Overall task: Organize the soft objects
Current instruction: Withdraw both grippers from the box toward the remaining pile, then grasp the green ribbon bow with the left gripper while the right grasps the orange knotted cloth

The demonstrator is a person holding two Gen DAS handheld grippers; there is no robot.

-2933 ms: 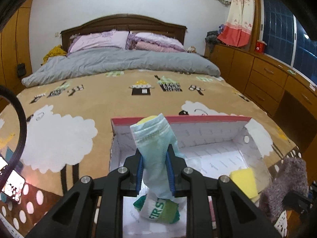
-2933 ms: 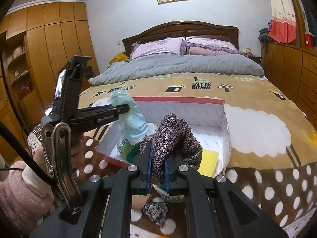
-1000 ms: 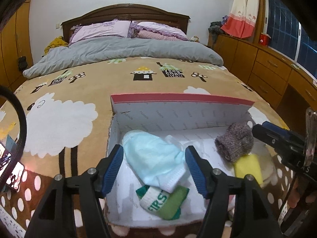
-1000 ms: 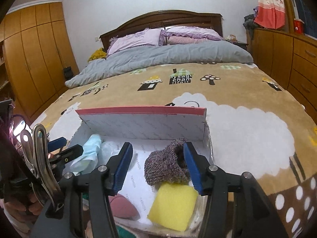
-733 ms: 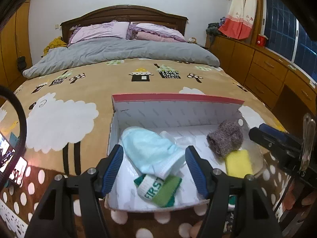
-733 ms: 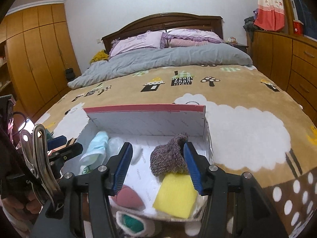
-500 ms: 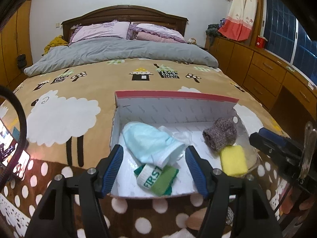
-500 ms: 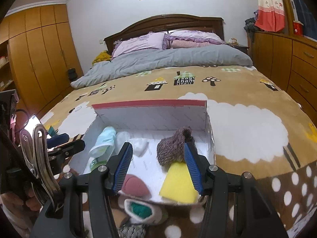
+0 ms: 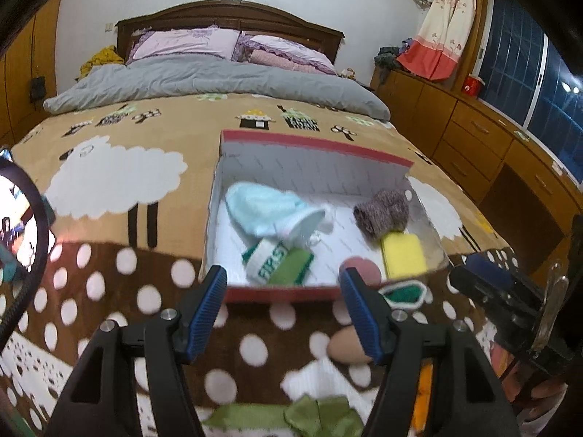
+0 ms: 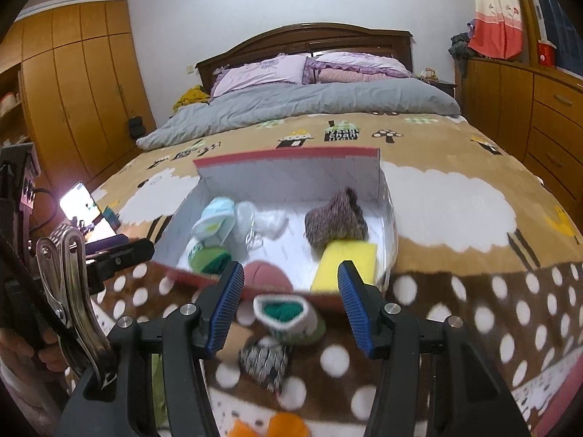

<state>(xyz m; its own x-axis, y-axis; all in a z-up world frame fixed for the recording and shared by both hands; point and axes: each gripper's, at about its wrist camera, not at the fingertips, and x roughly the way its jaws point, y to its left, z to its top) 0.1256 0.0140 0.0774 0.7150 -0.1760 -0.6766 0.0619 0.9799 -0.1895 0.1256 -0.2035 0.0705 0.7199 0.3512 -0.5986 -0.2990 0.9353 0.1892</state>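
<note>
Since the earlier frames both grippers have been drawn back from the box [image 9: 277,293], so that its near red wall and the dotted blanket [image 9: 109,291] in front of it are now seen; the pale blue cloth and the purple sock, once gripped, have been left inside.

The left gripper [image 9: 282,307] is held over the blanket, just short of the box's near wall. Its jaws are spread moderately wide, and nothing is held between them. The right gripper [image 10: 289,304] is held likewise, with its jaws apart and empty.

Inside the box, from left to right, the pale blue cloth [image 9: 262,209] is laid at the far left, with a green and white sock [image 9: 278,260] just near of it. A pink sponge [image 9: 360,267] is set against the near wall. The purple sock [image 9: 382,211] is placed at the far right, touching the yellow sponge [image 9: 402,255] just near of it.

Outside the box, on the blanket, a green-lined white sock [image 10: 282,311] is seen close to the near wall. A tan, egg-shaped thing [image 9: 344,344] lies nearer, partly hidden by the left gripper's right finger. A patterned sock [image 10: 264,362] is found nearer still. Green cloth [image 9: 291,417] and something orange [image 10: 269,426], perhaps another sponge, are cut off at the bottom edge.
</note>
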